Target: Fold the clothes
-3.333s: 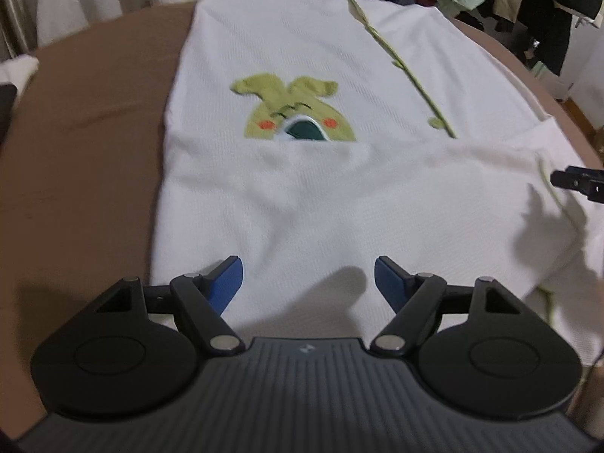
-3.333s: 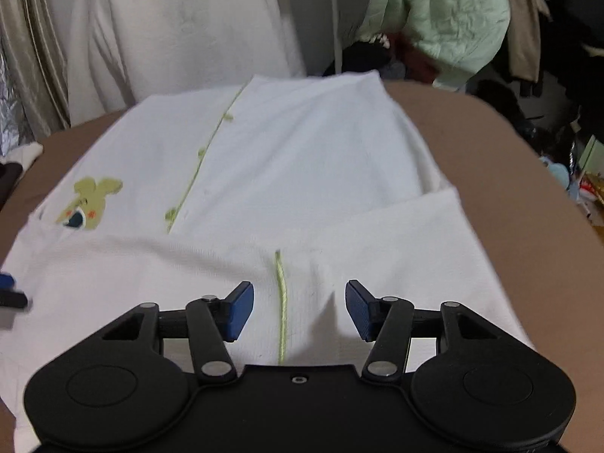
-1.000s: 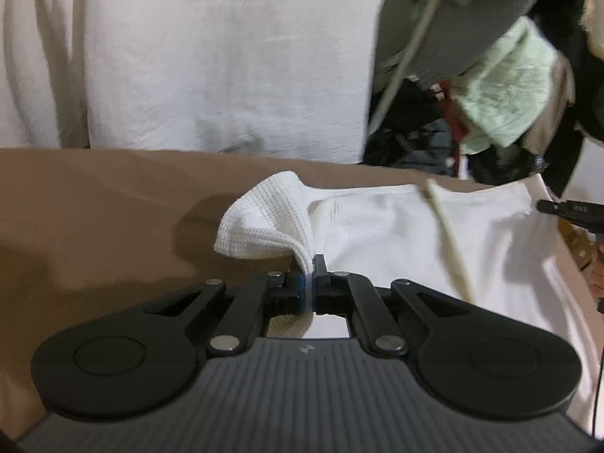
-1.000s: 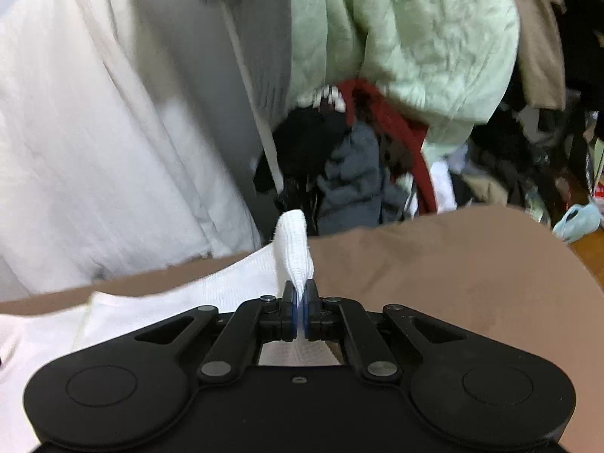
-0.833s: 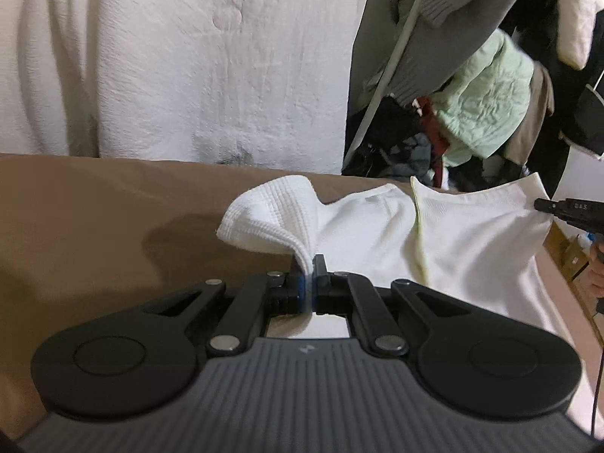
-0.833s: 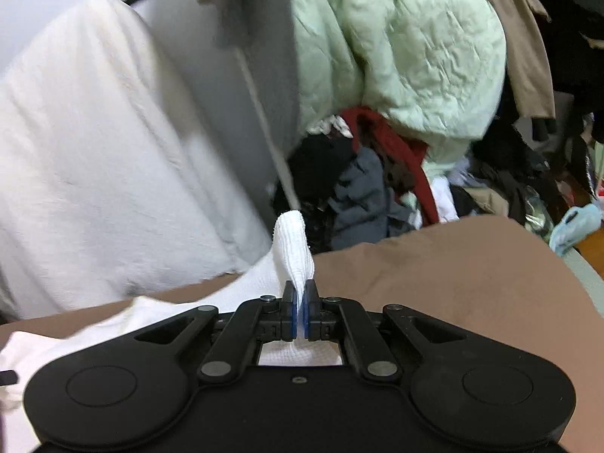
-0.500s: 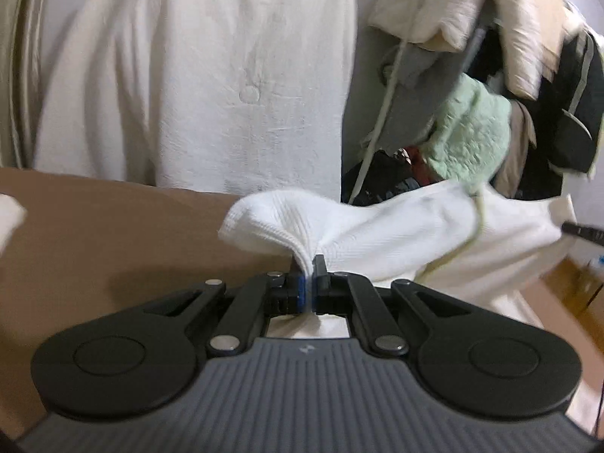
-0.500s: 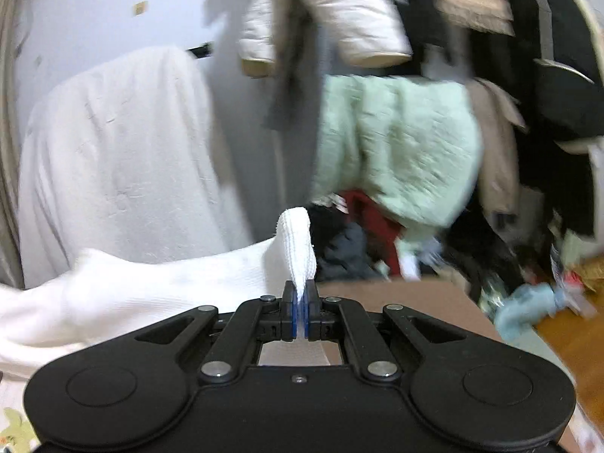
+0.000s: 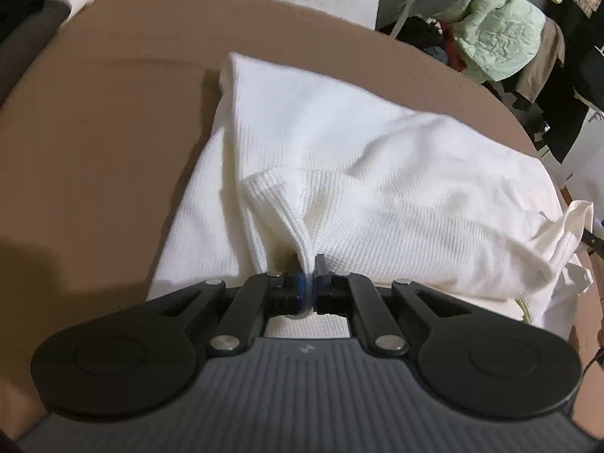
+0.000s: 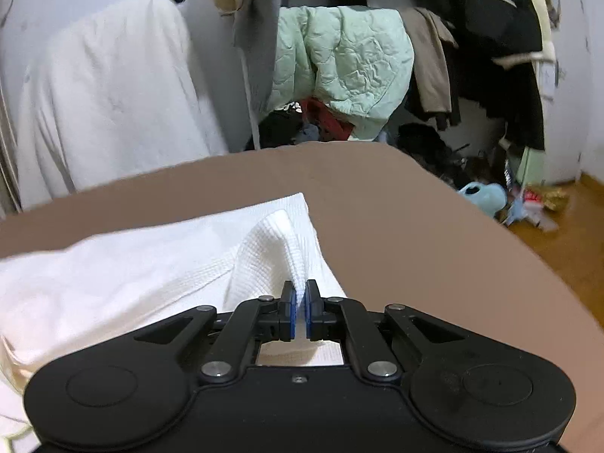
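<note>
A white waffle-knit garment [image 9: 377,173] lies folded over itself on the brown table [image 9: 113,105]. My left gripper [image 9: 309,283] is shut on a pinched corner of the garment, low over the near folded layer. My right gripper [image 10: 298,302] is shut on the garment's other corner [image 10: 279,241] at its right edge. The right gripper's tip shows at the far right of the left wrist view [image 9: 592,241]. The garment's green print is hidden under the fold.
A white-draped shape [image 10: 105,90] stands behind the table. A rack with a pale green quilted jacket [image 10: 339,64] and dark clothes sits at the back right. Toys and clutter [image 10: 487,196] lie on the wooden floor right of the table edge.
Both grippers closed on the garment's far corners, lifted them and carried them toward me. The far half now lies folded over the near half, covering the green print.
</note>
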A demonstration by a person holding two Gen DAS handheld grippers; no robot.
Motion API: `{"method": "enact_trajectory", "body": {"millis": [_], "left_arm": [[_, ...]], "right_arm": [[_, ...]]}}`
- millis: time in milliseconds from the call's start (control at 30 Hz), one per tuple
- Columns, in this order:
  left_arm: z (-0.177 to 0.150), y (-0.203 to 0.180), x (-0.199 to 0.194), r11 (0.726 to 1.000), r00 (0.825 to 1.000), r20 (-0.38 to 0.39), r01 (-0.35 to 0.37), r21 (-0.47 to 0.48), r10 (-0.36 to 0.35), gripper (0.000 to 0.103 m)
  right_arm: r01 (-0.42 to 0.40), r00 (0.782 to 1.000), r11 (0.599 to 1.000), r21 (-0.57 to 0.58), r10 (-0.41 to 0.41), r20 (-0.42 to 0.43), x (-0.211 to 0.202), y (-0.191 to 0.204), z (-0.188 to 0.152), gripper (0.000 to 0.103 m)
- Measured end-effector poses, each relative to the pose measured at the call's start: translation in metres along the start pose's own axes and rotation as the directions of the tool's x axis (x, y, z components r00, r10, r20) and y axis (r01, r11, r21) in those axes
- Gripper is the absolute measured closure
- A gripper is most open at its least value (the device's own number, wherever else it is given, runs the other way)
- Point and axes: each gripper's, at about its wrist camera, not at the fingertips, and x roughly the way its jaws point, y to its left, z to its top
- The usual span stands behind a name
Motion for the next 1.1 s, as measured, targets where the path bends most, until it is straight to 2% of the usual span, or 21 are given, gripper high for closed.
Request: {"method": "enact_trajectory", "body": {"millis": [67, 167, 267, 300, 367, 400, 433, 500, 600, 633, 667, 733, 800, 867, 967, 1033, 1067, 1100], "left_arm": [[0.009, -0.002, -0.011, 1.000, 0.998, 0.066, 0.002, 0.022, -0.003, 0.100], [0.014, -0.003, -0.040, 0.999, 0.990, 0.140, 0.037, -0.004, -0.036, 0.100], [0.011, -0.007, -0.068, 0.998, 0.983, 0.176, 0.054, -0.014, -0.051, 0.100], [0.009, -0.008, -0.076, 0.998, 0.982, 0.183, 0.056, -0.014, -0.053, 0.099], [-0.004, -0.012, -0.058, 0.997, 0.997, 0.068, -0.045, 0.069, 0.040, 0.099], [-0.011, -0.014, -0.049, 0.989, 0.996, 0.014, -0.091, 0.115, 0.090, 0.099], [-0.018, -0.016, -0.040, 0.977, 0.989, -0.038, -0.135, 0.163, 0.143, 0.098], [-0.031, -0.019, -0.023, 0.944, 0.960, -0.131, -0.207, 0.258, 0.247, 0.095], [-0.025, -0.010, -0.042, 0.973, 0.979, -0.108, -0.150, 0.175, 0.171, 0.092], [-0.023, -0.005, -0.052, 0.982, 0.987, -0.094, -0.119, 0.144, 0.133, 0.092], [-0.023, -0.005, -0.060, 0.984, 0.991, -0.068, -0.102, 0.147, 0.113, 0.092], [-0.023, -0.005, -0.078, 0.986, 0.997, -0.016, -0.067, 0.155, 0.071, 0.091], [-0.026, -0.007, -0.090, 0.987, 0.999, 0.027, -0.037, 0.155, 0.033, 0.088], [-0.028, -0.014, -0.091, 0.988, 0.998, 0.056, -0.043, 0.150, 0.035, 0.085], [-0.030, -0.027, -0.082, 0.986, 0.995, 0.086, -0.068, 0.153, 0.055, 0.083], [-0.026, -0.030, -0.083, 0.987, 0.990, 0.125, -0.088, 0.131, 0.072, 0.075], [-0.021, -0.030, -0.082, 0.989, 0.986, 0.150, -0.094, 0.111, 0.077, 0.067], [-0.016, -0.030, -0.080, 0.991, 0.982, 0.173, -0.098, 0.091, 0.081, 0.063]], "right_arm": [[-0.013, 1.000, 1.000, 0.007, 0.013, 0.010, -0.003, -0.003, 0.006, 0.096], [-0.061, 0.997, 0.997, 0.043, 0.059, 0.050, -0.018, -0.004, 0.017, 0.097], [-0.148, 0.985, 0.973, 0.179, 0.129, 0.113, -0.034, -0.017, 0.021, 0.097], [-0.165, 0.984, 0.961, 0.224, 0.145, 0.105, -0.035, -0.022, 0.017, 0.097], [-0.124, 0.992, 0.958, 0.260, 0.112, 0.060, -0.033, -0.031, 0.004, 0.096], [-0.095, 0.995, 0.959, 0.268, 0.093, 0.022, -0.028, -0.033, -0.003, 0.095], [-0.074, 0.996, 0.955, 0.288, 0.083, -0.019, -0.024, -0.037, -0.012, 0.094], [-0.060, 0.993, 0.932, 0.358, 0.093, -0.076, -0.018, -0.044, -0.031, 0.092], [-0.068, 0.979, 0.892, 0.446, 0.146, -0.143, -0.022, -0.045, -0.045, 0.088], [-0.069, 0.973, 0.877, 0.475, 0.165, -0.164, -0.023, -0.045, -0.049, 0.080], [-0.072, 0.965, 0.861, 0.503, 0.187, -0.182, -0.025, -0.045, -0.053, 0.076], [-0.149, 0.944, 0.818, 0.555, 0.285, -0.166, -0.038, -0.038, -0.058, 0.055], [-0.214, 0.919, 0.769, 0.602, 0.367, -0.142, -0.046, -0.031, -0.063, 0.054], [-0.263, 0.885, 0.706, 0.658, 0.448, -0.127, -0.041, -0.025, -0.066, 0.054], [-0.281, 0.834, 0.622, 0.731, 0.535, -0.135, -0.027, -0.012, -0.075, 0.054], [-0.270, 0.804, 0.612, 0.743, 0.568, -0.176, -0.017, 0.002, -0.079, 0.054], [-0.259, 0.797, 0.629, 0.733, 0.568, -0.206, -0.014, 0.011, -0.080, 0.054], [-0.249, 0.802, 0.653, 0.715, 0.553, -0.225, -0.013, 0.021, -0.080, 0.052]]}}
